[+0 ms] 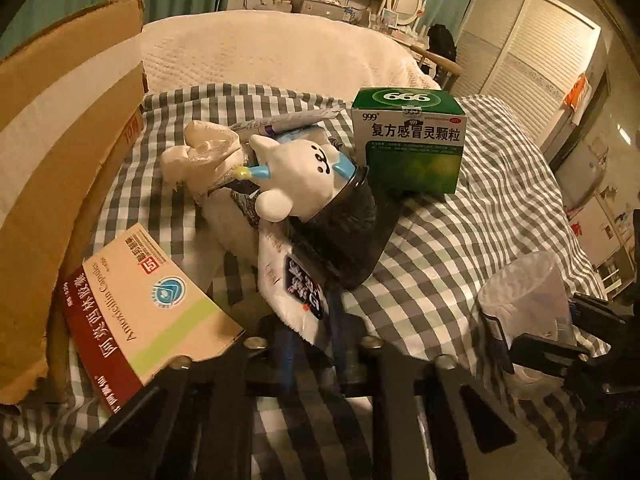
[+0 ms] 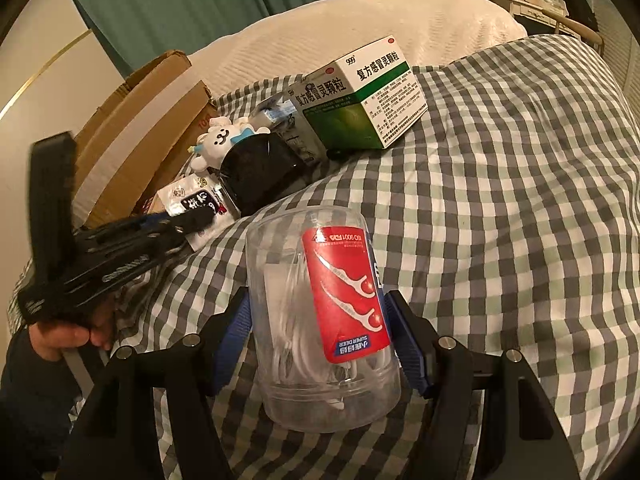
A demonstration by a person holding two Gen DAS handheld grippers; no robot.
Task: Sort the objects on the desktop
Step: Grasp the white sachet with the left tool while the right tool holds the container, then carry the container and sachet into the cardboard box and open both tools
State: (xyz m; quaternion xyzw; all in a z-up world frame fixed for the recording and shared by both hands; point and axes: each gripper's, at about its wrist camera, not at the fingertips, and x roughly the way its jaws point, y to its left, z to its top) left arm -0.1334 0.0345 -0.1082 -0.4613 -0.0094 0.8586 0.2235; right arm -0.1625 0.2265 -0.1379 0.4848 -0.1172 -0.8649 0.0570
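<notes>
While the right gripper (image 2: 320, 344) clamps the clear floss-pick jar (image 2: 320, 320) over the checked cloth (image 2: 500, 220), the left gripper (image 1: 310, 320) is pinched together on a white sachet (image 1: 286, 280). Just beyond it lie a black jar with a white toy-animal lid (image 1: 296, 176) and a green medicine box (image 1: 412, 140). An amoxicillin box (image 1: 148, 304) leans against the cardboard box (image 1: 68, 152).

Left gripper (image 1: 316, 320) nearly closed on white snack packet (image 1: 288, 280), pads pinching near edge I think, bit blurry. Bear-topped black jar (image 1: 320, 200) just beyond. Green medicine box (image 1: 412, 140) far right, amoxicillin box (image 1: 148, 304) near left against cardboard box (image 1: 60, 140). Checked cloth (image 1: 460, 240) underneath.
</notes>
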